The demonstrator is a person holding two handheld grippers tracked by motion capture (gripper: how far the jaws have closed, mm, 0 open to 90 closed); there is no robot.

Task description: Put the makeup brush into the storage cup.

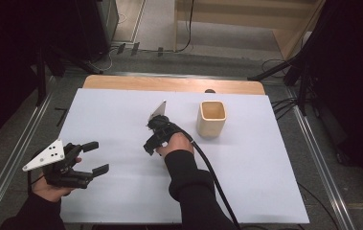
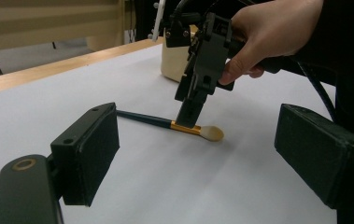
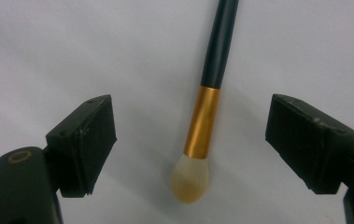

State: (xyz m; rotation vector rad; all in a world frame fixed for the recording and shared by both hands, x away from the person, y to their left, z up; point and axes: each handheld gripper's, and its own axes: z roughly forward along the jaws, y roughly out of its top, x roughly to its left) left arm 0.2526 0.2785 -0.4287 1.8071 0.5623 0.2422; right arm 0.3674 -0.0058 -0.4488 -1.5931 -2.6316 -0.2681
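I read the white sheet (image 1: 121, 191) over the wooden table (image 1: 169, 84) as the whole working field; a strip of bare wood shows along its far edge, and metal rails run down both sides on the floor. Open sheet lies all around both tools, widest toward the near right corner.

The square pale wooden cup (image 1: 211, 118) stands upright near the far edge, right of centre, well clear of the edges. Its inside looks bare as far as I can see into it.

My left gripper (image 1: 95, 157), black with a grey three-cornered plate, hovers at the near left, jaws spread wide, nothing between them.

My right gripper (image 2: 191, 112) points down at mid-table, left of the cup, jaws spread either side of the gold ferrule.

The dark-handled makeup brush with gold ferrule and cream bristles (image 3: 202, 121) lies flat on the sheet between those jaws, not pinched.
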